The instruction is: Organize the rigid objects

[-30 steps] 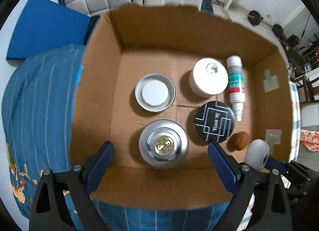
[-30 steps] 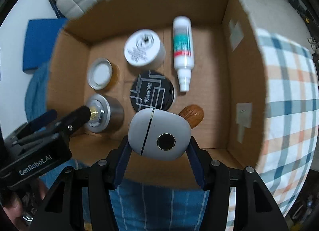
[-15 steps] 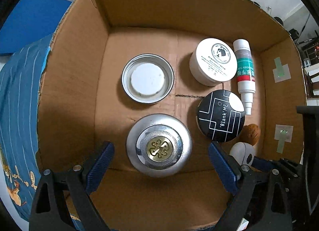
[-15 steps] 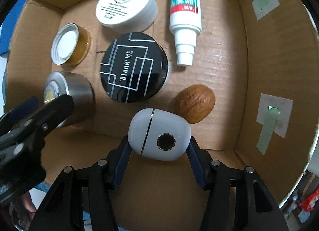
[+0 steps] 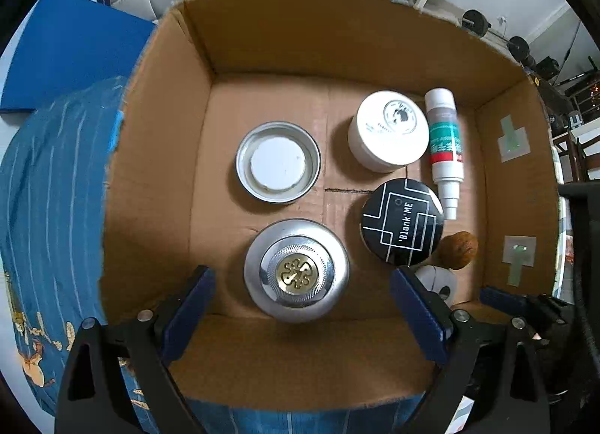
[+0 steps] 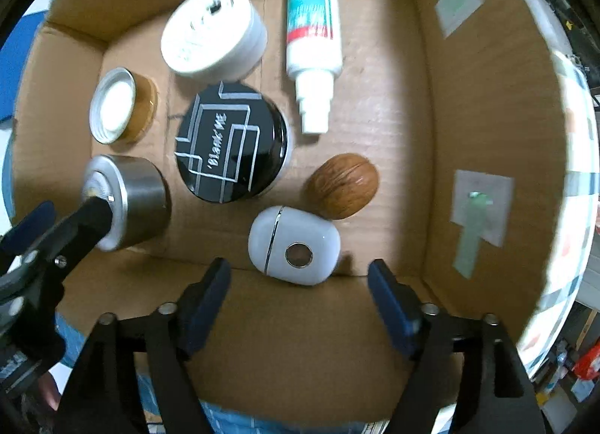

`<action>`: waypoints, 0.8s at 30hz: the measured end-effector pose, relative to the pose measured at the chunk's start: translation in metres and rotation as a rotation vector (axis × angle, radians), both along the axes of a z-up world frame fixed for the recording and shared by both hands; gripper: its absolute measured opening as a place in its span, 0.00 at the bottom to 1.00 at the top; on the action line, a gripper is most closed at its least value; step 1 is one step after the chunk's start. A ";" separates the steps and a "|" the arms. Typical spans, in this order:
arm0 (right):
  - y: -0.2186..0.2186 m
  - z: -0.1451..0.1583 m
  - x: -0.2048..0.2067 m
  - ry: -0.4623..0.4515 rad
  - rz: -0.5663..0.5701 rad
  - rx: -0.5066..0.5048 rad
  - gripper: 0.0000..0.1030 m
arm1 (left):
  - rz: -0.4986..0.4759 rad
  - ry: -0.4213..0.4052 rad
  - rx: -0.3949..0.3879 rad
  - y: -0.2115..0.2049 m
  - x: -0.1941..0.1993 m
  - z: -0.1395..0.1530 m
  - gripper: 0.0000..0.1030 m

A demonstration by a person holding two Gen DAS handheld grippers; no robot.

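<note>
Right hand-held gripper (image 6: 299, 280): I see its blue pads spread wide, holding nothing; it hovers over the near wall of the cardboard box (image 6: 483, 104).
White case (image 6: 294, 245): lies free on the box floor just ahead of the right pads; touching or almost touching the walnut (image 6: 342, 185) behind it.
Left hand-held gripper (image 5: 300, 293): pads spread, empty; the silver tin (image 5: 296, 275) with a gold emblem sits between and below them, untouched.
Black tin (image 6: 231, 142): marked 'Blank'ME; between silver tin and walnut.
White jar (image 6: 213, 29): behind the black tin, close against it.
White bottle (image 6: 313, 34): lying on its side, nozzle toward me; beside the jar.
Amber jar (image 6: 122, 105): silver-rimmed lid; left of the black tin.
Blue bedding (image 5: 48, 209): under the box.
</note>
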State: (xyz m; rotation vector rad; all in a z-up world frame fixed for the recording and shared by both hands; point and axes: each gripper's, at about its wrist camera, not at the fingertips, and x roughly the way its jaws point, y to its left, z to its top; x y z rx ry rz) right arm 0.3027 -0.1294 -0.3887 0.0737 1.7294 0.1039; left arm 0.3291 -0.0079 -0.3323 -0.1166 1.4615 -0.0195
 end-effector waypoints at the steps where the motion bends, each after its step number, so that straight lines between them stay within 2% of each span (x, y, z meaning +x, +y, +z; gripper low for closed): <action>1: -0.001 0.008 0.003 -0.014 -0.004 0.001 0.79 | 0.001 -0.008 0.002 0.000 -0.002 0.006 0.93; 3: -0.003 0.020 0.003 -0.034 -0.003 0.002 0.86 | 0.002 -0.022 0.005 0.001 -0.005 0.014 0.93; 5: -0.004 0.034 0.004 -0.073 -0.004 -0.011 0.97 | 0.002 -0.036 0.011 0.002 -0.009 0.024 0.93; 9: -0.010 0.058 0.000 -0.122 -0.005 -0.013 0.98 | 0.004 -0.072 0.018 0.004 -0.019 0.050 0.93; 12: -0.017 0.081 -0.011 -0.177 -0.007 -0.017 0.98 | -0.006 -0.117 0.021 0.002 -0.032 0.080 0.93; 15: -0.024 0.118 -0.028 -0.244 -0.017 -0.005 0.98 | -0.021 -0.179 0.021 -0.001 -0.052 0.114 0.93; 20: -0.039 0.197 -0.072 -0.391 -0.043 0.012 0.98 | -0.040 -0.304 0.004 -0.003 -0.101 0.188 0.93; 24: -0.048 0.263 -0.114 -0.524 -0.055 -0.004 0.98 | -0.040 -0.415 0.019 -0.008 -0.138 0.243 0.93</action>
